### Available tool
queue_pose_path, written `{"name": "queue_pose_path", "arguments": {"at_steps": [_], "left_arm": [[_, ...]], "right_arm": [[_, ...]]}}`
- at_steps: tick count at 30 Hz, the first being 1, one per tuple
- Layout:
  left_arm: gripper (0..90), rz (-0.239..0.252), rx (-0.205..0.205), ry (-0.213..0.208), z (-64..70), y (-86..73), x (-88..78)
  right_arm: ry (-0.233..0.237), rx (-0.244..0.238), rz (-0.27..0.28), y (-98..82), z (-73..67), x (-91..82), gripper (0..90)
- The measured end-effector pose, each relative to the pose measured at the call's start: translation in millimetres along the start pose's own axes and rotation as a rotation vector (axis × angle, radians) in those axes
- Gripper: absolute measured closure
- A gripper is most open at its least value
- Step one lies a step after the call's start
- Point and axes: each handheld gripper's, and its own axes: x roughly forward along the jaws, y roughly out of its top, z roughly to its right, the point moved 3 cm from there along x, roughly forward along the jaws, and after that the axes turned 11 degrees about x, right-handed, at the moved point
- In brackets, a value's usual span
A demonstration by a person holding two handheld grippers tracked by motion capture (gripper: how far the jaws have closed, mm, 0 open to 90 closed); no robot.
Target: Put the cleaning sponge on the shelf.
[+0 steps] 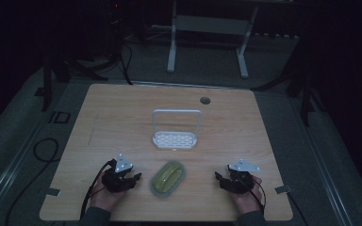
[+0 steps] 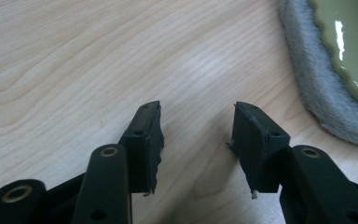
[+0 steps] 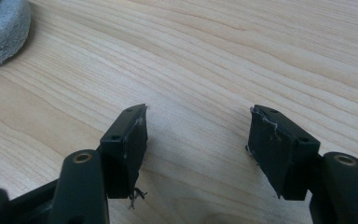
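green dish [image 1: 168, 177] between hand-held grippers, white rack [image 1: 176, 132] beyond

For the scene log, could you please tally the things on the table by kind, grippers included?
Grippers: 2, the left gripper and the right gripper, both open and empty
White wire rack: 1
Green dish: 1
Grey pad under the dish: 1
Total: 5

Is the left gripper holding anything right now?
No, the left gripper has its jaws apart with only bare table showing between them.
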Motion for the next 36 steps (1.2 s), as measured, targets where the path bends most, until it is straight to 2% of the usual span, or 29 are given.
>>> {"name": "queue_pose_path", "arguments": {"at_steps": [4,5,7,13,17,19,22,23,26,28,29,31,34,36], "left_arm": [[54.1,0.021,-0.001,-0.012,2.4,1.8,-4.6],[54.1,0.038,-0.023,-0.022,3.0,4.0,-8.5],[53.6,0.051,-0.035,-0.037,3.2,6.9,-12.5],[55.9,0.091,-0.010,-0.056,6.9,16.3,-23.9],[61.9,0.130,-0.011,-0.088,12.0,21.8,-30.5],[64.2,0.150,-0.001,-0.078,14.7,25.0,-33.0],[66.8,0.152,0.002,-0.075,15.8,27.1,-34.6],[69.5,0.160,0.001,-0.095,18.6,35.8,-39.2],[74.9,0.160,0.002,-0.117,19.9,41.7,-41.6],[76.6,0.160,0.002,-0.117,19.9,41.7,-41.6],[76.6,0.156,-0.012,-0.131,20.6,45.0,-41.4],[85.4,0.158,-0.015,-0.165,22.8,49.8,-39.7],[89.7,0.166,0.004,-0.178,26.5,53.9,-38.3],[89.8,0.161,0.042,-0.195,34.5,60.8,-34.6]], "right_arm": [[0.000,0.000,0.000,0.0,0.0,0.0,36.8],[0.000,-0.001,0.000,0.0,0.0,0.0,36.8],[0.000,0.000,0.000,0.0,0.0,0.0,36.8],[0.000,-0.001,0.000,0.0,0.1,0.0,36.8],[0.000,0.000,0.000,0.0,0.0,0.0,36.8],[0.000,0.000,0.000,0.0,0.0,0.0,36.8],[0.000,0.000,0.000,0.0,0.0,0.0,36.8],[0.000,0.000,0.000,0.0,0.0,0.0,36.8],[0.000,0.000,0.000,0.0,0.0,0.0,36.8],[0.000,0.000,0.000,0.0,0.0,0.0,36.8],[0.000,0.000,0.000,0.0,0.0,0.0,36.8],[0.000,0.000,0.000,0.0,0.0,0.0,36.8],[0.000,0.000,0.000,0.0,0.0,0.0,36.8],[0.000,0.000,0.000,0.0,0.0,0.0,36.8]]}}
